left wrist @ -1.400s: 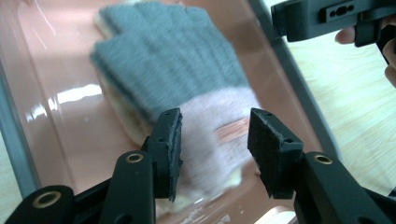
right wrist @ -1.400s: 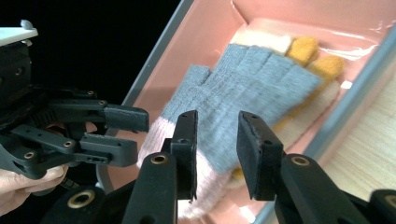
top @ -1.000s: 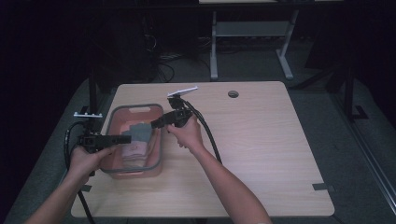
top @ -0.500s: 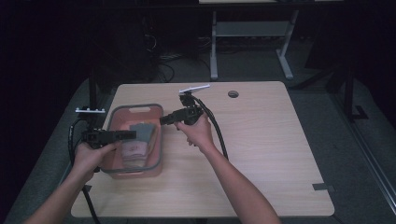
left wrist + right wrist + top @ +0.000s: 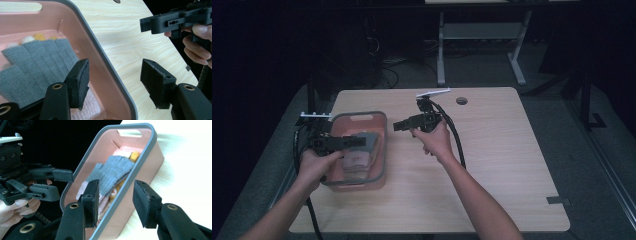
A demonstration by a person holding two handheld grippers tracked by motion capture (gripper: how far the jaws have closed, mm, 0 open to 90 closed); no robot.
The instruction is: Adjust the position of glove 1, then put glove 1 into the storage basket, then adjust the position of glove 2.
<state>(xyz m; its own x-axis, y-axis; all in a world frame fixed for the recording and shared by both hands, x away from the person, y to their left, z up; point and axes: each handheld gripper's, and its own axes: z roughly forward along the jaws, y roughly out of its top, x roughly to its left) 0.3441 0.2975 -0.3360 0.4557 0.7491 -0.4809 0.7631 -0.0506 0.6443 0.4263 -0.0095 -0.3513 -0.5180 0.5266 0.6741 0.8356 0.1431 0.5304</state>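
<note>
One pink bin (image 5: 379,150) with a grey rim sits at the left of the bench (image 5: 512,165), holding one grey glove (image 5: 112,172) on top of pinkish and yellow-orange cloth items that are mostly covered and hard to tell apart or count. Since half a second ago, the right gripper (image 5: 398,125) has drawn back from over the bin to above bare bench just beside it, and the left gripper (image 5: 362,141) has shifted little, over the bin. Both grippers' jaws are spread wide and hold nothing.
</note>
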